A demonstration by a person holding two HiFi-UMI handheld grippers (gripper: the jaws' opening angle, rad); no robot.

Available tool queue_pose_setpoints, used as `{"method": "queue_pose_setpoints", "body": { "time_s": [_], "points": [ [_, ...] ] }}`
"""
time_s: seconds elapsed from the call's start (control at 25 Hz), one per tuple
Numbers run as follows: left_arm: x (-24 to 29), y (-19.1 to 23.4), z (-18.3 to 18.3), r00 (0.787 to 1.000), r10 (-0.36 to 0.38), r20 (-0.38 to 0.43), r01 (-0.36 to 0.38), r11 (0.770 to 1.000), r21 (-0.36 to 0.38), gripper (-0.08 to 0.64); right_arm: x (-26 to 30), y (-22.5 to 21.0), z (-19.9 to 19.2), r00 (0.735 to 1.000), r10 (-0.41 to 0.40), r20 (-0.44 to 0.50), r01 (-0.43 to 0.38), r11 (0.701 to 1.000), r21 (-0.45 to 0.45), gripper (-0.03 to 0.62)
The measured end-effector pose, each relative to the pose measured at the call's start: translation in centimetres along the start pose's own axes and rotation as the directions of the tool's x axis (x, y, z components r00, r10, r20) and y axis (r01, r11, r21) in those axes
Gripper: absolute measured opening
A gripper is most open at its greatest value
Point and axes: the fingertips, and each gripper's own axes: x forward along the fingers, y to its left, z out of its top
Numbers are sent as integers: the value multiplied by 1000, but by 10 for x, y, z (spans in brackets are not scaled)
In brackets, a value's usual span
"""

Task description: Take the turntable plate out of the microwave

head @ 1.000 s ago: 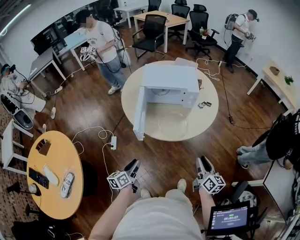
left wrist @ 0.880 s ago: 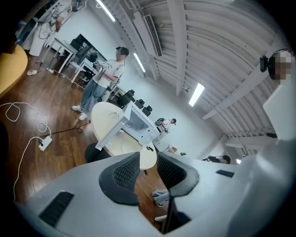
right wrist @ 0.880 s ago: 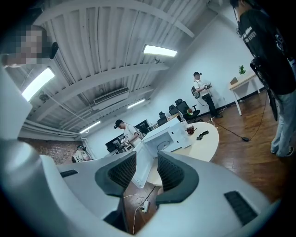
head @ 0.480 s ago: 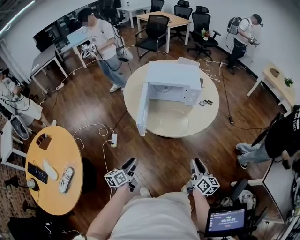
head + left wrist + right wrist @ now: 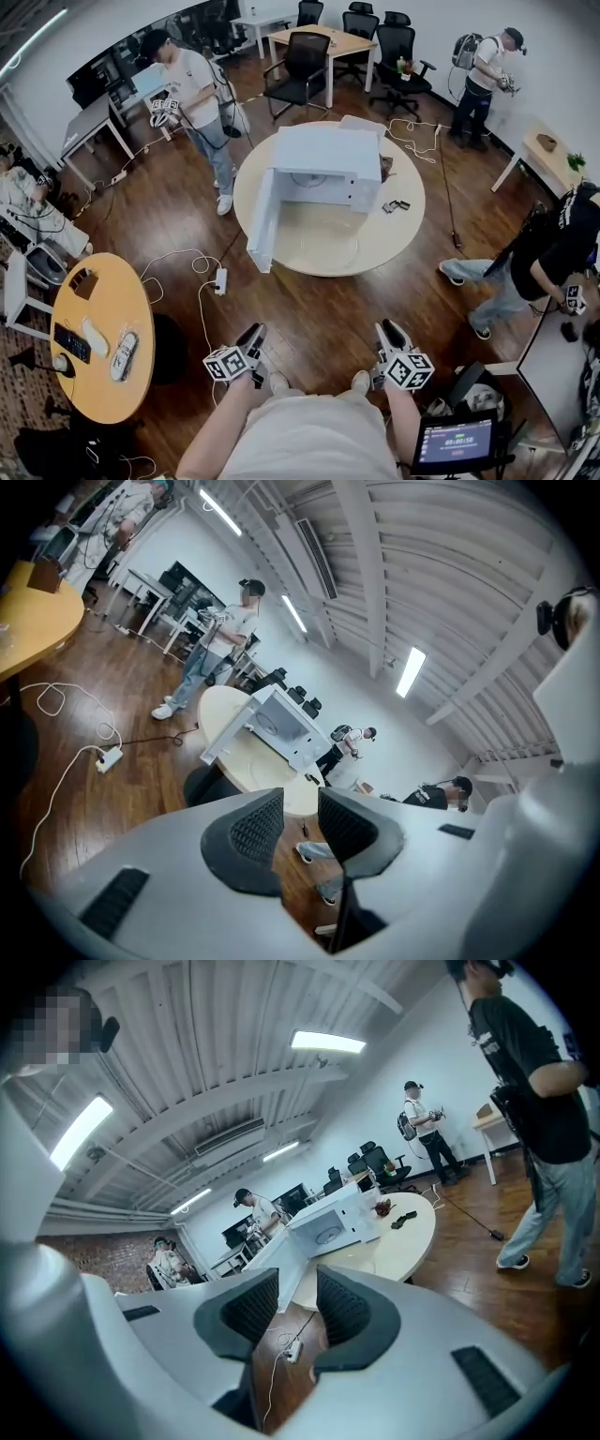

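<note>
The white microwave (image 5: pixel 323 161) stands on a round beige table (image 5: pixel 394 220) with its door (image 5: pixel 262 221) swung open to the left. A clear glass plate (image 5: pixel 330 249) lies faintly visible on the table in front of it. Both grippers are held low near my body, far from the table, above the wooden floor. My left gripper (image 5: pixel 251 339) is open with nothing between its pads (image 5: pixel 251 829). My right gripper (image 5: pixel 386 336) is open too; its jaws have just been closing slightly, with nothing between them. The microwave (image 5: pixel 330 1226) also shows far off in both gripper views.
A power strip (image 5: pixel 220 281) and cables lie on the floor between me and the table. A second round table (image 5: pixel 94 347) with small devices is at the left. A tablet (image 5: pixel 459 439) sits at the lower right. Several people stand around; one in black (image 5: pixel 553 258) is at the right.
Both grippers have sunk a little and drawn nearer to my body. The round table sits slightly further left in view. The person in black at the right has stepped further into view.
</note>
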Motion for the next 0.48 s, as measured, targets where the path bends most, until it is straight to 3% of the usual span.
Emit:
{"method": "queue_pose_setpoints", "body": {
  "time_s": [0.48],
  "points": [
    [29,-6,-4,1000,24,-20,-24,1000,-6,120,18,-16,9,1000,13,-15,-13,1000,24,133]
  ]
}}
